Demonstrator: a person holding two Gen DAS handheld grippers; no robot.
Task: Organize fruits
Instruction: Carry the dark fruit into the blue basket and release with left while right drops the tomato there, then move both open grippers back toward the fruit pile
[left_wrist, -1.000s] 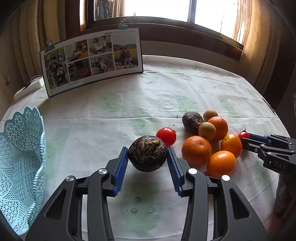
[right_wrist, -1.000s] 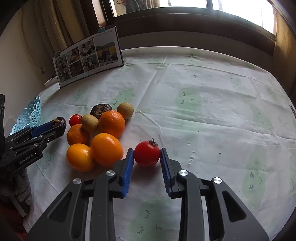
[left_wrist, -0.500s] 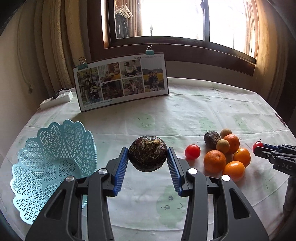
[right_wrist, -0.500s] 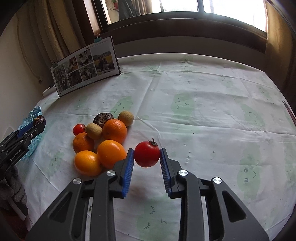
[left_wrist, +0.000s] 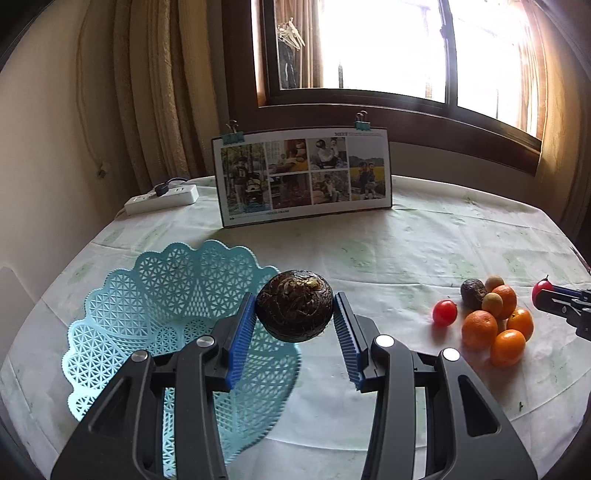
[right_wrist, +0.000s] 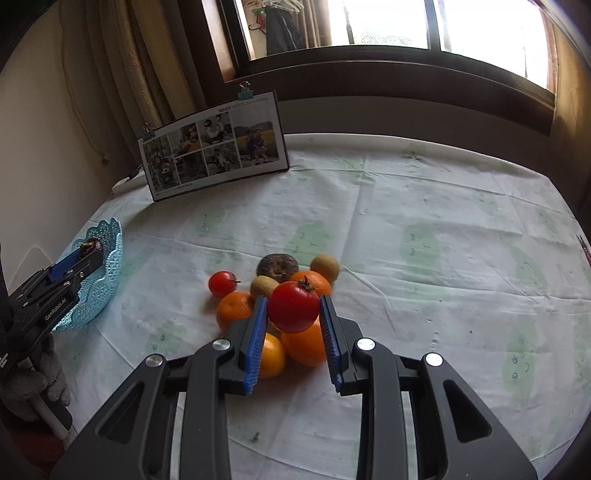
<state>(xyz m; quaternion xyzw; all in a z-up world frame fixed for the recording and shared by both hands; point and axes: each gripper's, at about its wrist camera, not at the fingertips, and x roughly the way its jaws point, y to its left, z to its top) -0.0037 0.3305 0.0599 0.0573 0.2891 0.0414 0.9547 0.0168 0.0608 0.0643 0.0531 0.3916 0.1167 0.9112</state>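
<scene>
Only my left wrist view shows the power strip (left_wrist: 162, 198). My left gripper (left_wrist: 294, 317) clamps the dark fruit (left_wrist: 294, 311) over the basket (left_wrist: 155, 295) at 9 o'clock; my right gripper (right_wrist: 293, 314) clamps the tomato (right_wrist: 293, 305) above the oranges (right_wrist: 306, 343).

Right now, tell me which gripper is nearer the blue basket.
Left. The left gripper holds its dark fruit at the blue basket; the right gripper is over the fruit pile.

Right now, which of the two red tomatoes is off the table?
The larger tomato, gripped between the right gripper's blue pads above the oranges. The smaller tomato lies on the tablecloth at the left edge of the fruit pile, untouched.
</scene>
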